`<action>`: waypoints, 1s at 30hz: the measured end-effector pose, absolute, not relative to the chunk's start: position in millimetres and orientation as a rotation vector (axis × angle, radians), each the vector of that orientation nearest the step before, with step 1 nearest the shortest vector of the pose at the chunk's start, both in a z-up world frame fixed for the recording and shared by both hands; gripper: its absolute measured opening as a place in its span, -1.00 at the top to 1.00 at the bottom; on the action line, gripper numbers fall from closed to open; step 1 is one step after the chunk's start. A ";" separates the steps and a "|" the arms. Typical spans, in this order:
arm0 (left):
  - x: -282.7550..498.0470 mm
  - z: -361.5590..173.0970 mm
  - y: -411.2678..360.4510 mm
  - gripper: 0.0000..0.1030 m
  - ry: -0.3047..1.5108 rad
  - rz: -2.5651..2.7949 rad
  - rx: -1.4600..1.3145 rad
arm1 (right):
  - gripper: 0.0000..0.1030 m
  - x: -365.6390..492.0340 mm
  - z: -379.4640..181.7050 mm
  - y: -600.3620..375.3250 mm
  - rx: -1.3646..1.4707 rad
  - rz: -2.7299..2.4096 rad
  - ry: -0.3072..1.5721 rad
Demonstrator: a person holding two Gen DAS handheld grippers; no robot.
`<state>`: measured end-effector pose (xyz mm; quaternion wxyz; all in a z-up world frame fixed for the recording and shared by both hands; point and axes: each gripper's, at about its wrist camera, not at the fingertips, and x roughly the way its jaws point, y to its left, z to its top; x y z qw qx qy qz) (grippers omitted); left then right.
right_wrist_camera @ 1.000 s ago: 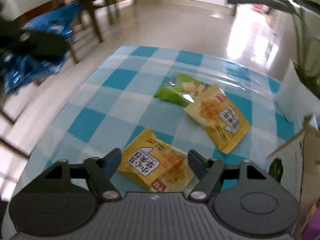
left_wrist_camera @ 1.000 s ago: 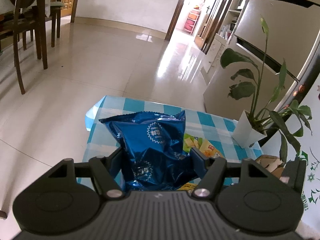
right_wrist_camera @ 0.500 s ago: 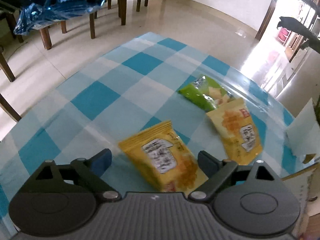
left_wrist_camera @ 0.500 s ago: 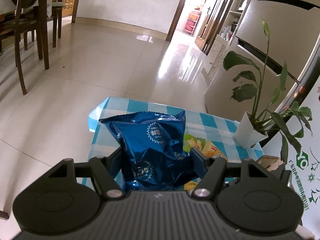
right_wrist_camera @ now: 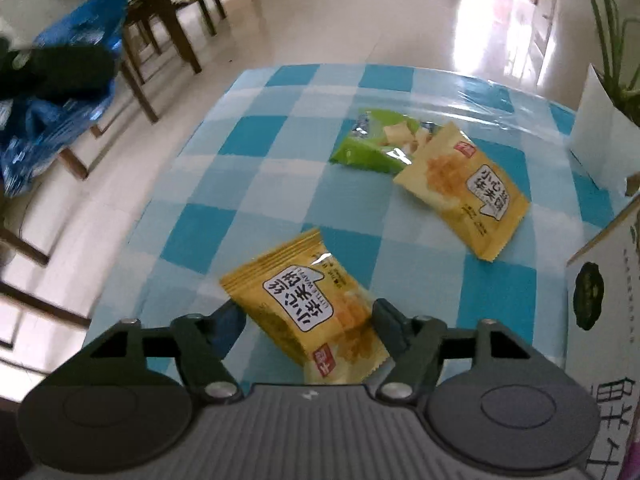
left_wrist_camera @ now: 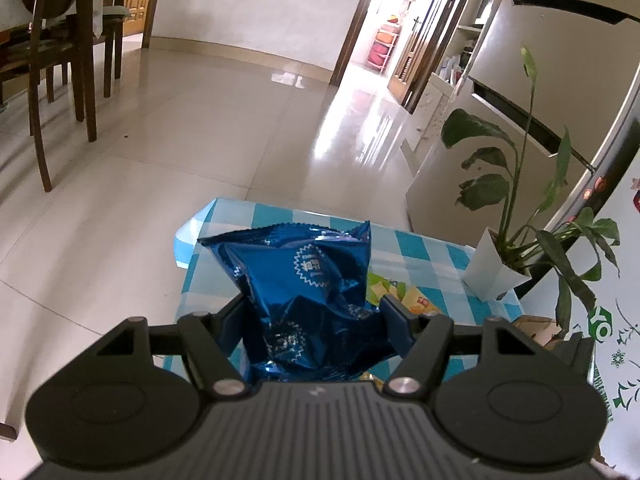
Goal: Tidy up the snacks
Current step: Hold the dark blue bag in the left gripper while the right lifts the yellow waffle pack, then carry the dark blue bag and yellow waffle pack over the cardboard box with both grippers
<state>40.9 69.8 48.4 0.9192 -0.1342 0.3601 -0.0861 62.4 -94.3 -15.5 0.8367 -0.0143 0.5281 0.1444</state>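
My left gripper is shut on a crinkled blue snack bag and holds it up above the checked table; the bag also shows at the left of the right wrist view. My right gripper is low over the table with its fingers on either side of the near yellow snack packet; whether they press it I cannot tell. A second yellow packet and a green packet lie farther right on the table.
A printed cardboard box stands at the table's right edge. A potted plant in a white pot stands at the far right corner. Wooden chairs stand on the tiled floor to the left.
The right gripper swung back toward the right and came closer over the near yellow packet, its fingers narrower around it. The left gripper rose slightly with the blue bag.
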 end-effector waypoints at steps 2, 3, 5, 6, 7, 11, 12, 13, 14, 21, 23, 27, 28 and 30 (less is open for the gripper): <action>40.2 49.6 70.9 -0.35 0.736 -0.179 -0.279 | -0.71 57.7 -15.9 -89.2 -0.094 0.323 1.084; 39.7 50.2 71.9 -0.35 0.734 -0.177 -0.280 | -0.75 55.0 -16.5 -87.6 -0.134 0.332 1.053; 39.4 51.0 74.0 -0.35 0.730 -0.174 -0.280 | -0.75 53.9 -21.5 -83.7 -0.213 0.347 1.042; 38.5 50.9 75.6 -0.35 0.731 -0.174 -0.279 | -0.76 53.9 -24.7 -81.3 -0.265 0.343 1.039; 38.4 50.6 76.5 -0.35 0.733 -0.175 -0.279 | -0.79 54.0 -27.5 -79.4 -0.304 0.342 1.031; 39.3 50.2 75.1 -0.35 0.736 -0.173 -0.276 | -0.72 52.5 -33.1 -77.6 -0.314 0.382 1.016; 39.7 49.9 74.1 -0.35 0.738 -0.174 -0.273 | -0.62 53.7 -31.2 -77.9 -0.298 0.382 1.018; 40.7 49.6 72.1 -0.35 0.741 -0.174 -0.269 | -0.52 53.9 -29.5 -77.5 -0.290 0.371 1.021; 41.4 49.0 70.7 -0.35 0.745 -0.173 -0.265 | -0.46 53.9 -28.1 -77.3 -0.281 0.363 1.026; 43.1 48.0 63.4 -0.35 0.750 -0.167 -0.233 | -0.05 46.8 -20.0 -78.3 -0.203 0.333 1.049; 43.2 48.1 63.2 -0.35 0.750 -0.166 -0.233 | -0.04 44.7 -14.8 -79.8 -0.175 0.304 1.047; 43.6 47.3 58.6 -0.35 0.748 -0.158 -0.221 | -0.04 35.3 17.4 -85.4 -0.119 0.234 0.965; 43.1 47.1 58.0 -0.35 0.748 -0.160 -0.219 | -0.04 31.2 26.4 -86.8 -0.106 0.221 0.942; 42.2 46.9 55.4 -0.35 0.746 -0.160 -0.209 | -0.04 20.1 46.1 -89.8 -0.073 0.206 0.888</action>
